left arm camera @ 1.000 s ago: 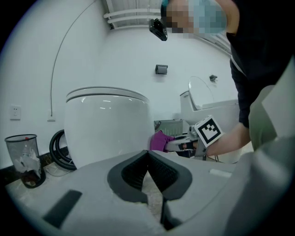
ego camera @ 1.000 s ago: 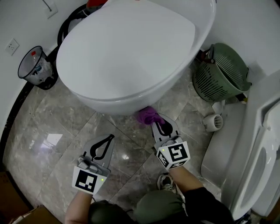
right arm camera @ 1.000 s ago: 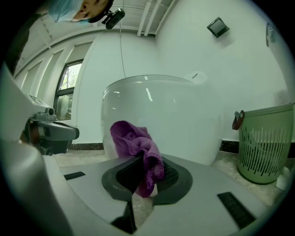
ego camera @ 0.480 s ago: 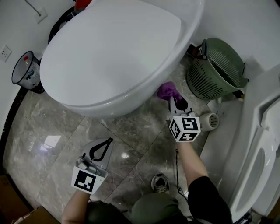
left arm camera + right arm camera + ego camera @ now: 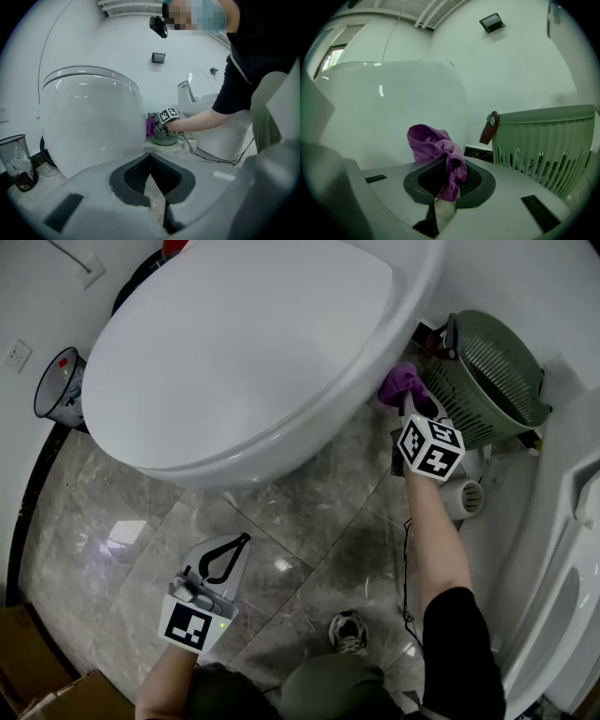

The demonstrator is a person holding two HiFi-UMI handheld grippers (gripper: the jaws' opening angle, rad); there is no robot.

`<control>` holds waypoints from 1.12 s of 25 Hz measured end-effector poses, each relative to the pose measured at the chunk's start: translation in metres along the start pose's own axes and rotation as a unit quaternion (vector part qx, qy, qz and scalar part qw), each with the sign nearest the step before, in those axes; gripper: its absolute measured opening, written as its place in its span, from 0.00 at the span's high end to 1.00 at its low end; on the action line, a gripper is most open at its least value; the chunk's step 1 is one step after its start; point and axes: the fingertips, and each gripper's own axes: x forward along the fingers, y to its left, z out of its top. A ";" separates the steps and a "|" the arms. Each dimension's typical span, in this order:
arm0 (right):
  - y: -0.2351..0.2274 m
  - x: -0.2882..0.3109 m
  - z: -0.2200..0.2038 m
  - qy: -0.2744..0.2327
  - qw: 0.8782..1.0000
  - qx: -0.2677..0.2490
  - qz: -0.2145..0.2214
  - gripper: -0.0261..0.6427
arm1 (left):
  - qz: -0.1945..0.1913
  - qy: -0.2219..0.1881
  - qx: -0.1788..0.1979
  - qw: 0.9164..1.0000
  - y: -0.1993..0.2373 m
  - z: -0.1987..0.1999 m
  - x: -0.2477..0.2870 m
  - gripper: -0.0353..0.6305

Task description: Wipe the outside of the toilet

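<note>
The white toilet (image 5: 253,352) fills the upper head view, lid down, its bowl side (image 5: 389,112) close in the right gripper view. My right gripper (image 5: 410,405) is shut on a purple knitted cloth (image 5: 400,383), held against the toilet's right flank beside a green basket. The cloth (image 5: 438,154) bunches out of the jaws. My left gripper (image 5: 222,562) hangs low over the floor in front of the toilet, shut and empty, its tips (image 5: 150,161) meeting. From there the cloth (image 5: 150,125) and marker cube show far off.
A green slatted basket (image 5: 492,381) stands right of the toilet, close to the cloth. A second white toilet (image 5: 562,587) lies at the right edge. A small waste bin (image 5: 58,390) sits at the left wall. A cable (image 5: 405,549) runs over the marble floor (image 5: 309,521).
My right gripper has carried the purple cloth from under the toilet's front round to its right side, up toward the basket. The left gripper has hardly moved.
</note>
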 end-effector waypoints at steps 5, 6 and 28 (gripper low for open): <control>-0.012 0.013 0.001 0.009 1.000 0.003 -0.021 0.89 | 0.004 0.000 0.001 1.000 0.004 -0.002 -0.003 0.94; -0.012 0.012 0.000 0.009 1.000 0.003 -0.022 0.89 | 0.005 -0.001 -0.001 1.000 0.005 -0.002 -0.004 0.94; 0.250 -0.195 -0.110 0.017 0.963 0.001 0.268 0.89 | 0.004 -0.040 -0.010 0.999 0.030 -0.013 -0.033 0.94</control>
